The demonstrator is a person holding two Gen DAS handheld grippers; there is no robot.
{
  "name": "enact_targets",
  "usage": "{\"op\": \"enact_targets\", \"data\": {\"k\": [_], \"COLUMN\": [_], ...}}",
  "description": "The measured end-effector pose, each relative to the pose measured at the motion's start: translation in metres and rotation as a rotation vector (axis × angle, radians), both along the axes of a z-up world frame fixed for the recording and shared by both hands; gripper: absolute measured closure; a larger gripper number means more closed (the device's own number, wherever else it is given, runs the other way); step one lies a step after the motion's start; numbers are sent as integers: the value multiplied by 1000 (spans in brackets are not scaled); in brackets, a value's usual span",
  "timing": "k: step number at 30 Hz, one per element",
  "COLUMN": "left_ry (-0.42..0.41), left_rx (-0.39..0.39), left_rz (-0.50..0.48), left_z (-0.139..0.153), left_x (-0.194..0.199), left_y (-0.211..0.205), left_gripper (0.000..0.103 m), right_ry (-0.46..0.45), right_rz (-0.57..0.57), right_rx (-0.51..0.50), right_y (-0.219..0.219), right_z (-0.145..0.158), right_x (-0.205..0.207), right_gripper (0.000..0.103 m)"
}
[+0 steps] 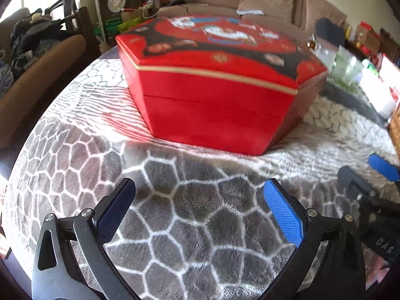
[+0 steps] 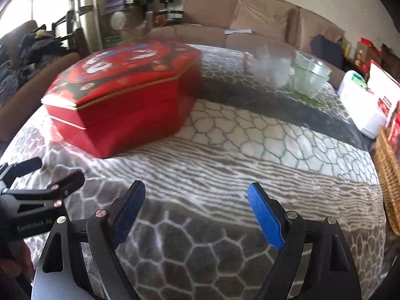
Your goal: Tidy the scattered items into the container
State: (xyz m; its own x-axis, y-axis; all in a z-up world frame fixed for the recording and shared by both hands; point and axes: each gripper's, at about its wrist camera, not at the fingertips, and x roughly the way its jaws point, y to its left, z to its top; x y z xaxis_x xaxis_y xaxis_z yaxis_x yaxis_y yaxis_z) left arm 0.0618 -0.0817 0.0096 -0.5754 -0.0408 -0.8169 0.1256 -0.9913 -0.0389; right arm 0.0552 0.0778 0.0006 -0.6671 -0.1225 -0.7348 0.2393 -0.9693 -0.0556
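Blanket (image 1: 190,212) bare before lidded red box (image 1: 212,95), both grippers (image 1: 200,200) (image 2: 197,200) agape

Two wrist views, angled down, near the blanket (image 1: 190,200), both toward the red box (image 1: 215,95)

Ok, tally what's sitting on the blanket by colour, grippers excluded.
Red: 1, the lidded box
Green: 1, the glass bowl
Clear: 1, a blurred jar beside the bowl
Total: 3
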Motion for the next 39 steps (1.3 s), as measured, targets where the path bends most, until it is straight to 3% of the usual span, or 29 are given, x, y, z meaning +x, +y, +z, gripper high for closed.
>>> {"op": "enact_targets", "data": {"k": [9,14,18,39], "left_ry": [15,-5,-20,-35], "left_rx": [-27,-37,-44,-34], "left_rz": [-78,-85,-87,-111], "left_z": [3,-2,-9,-8], "left_x": [-11,-28,-35,-47], "left_y": [30,34,36,36], "left_gripper": [0,0,0,0], "right_ry": [-20,-20,-112,-116], "right_rz": [-117,-152,-227,-238], "right_rx": [-62,-35,-64,-26], "right_y": [32,32,43,40], "right_z": [-4,-10,-26,-26], "right_x": [-7,-12,-24,-27], "right_gripper": [10,7,0,0]}}
